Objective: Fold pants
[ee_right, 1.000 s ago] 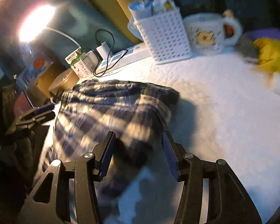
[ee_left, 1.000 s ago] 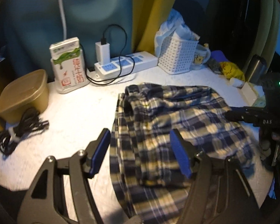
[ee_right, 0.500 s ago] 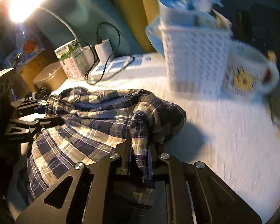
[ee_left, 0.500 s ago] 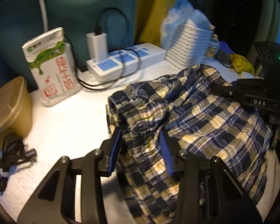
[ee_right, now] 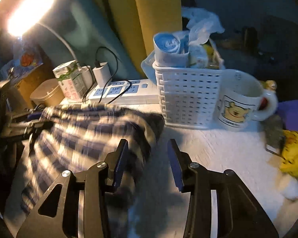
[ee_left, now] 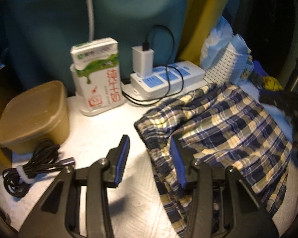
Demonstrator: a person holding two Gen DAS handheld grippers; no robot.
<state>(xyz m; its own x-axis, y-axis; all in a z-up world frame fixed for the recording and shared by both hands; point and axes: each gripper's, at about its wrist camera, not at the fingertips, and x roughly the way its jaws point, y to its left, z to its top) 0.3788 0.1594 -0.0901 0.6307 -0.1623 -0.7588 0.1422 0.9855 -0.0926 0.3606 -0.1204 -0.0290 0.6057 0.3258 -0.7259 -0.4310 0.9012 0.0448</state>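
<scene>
Plaid pants [ee_left: 218,130] lie bunched on a white table [ee_left: 101,130], their far edge close to a white power strip [ee_left: 168,77] and a white perforated basket [ee_right: 188,97]. The left gripper [ee_left: 151,160] hovers at the pants' left edge, jaws apart and opening, with bare table and only a fringe of cloth between them; nothing is pinched. The right gripper [ee_right: 147,162] hovers at the pants' right edge, blurred, jaws opening, gripping nothing. Behind the pants, a milk carton [ee_left: 97,77] stands beside a charger [ee_left: 143,59] plugged into the strip. A tan lidded box [ee_left: 33,115] and a coiled black cable [ee_left: 29,168] sit left. A cartoon mug [ee_right: 238,105] stands just beside the basket.
</scene>
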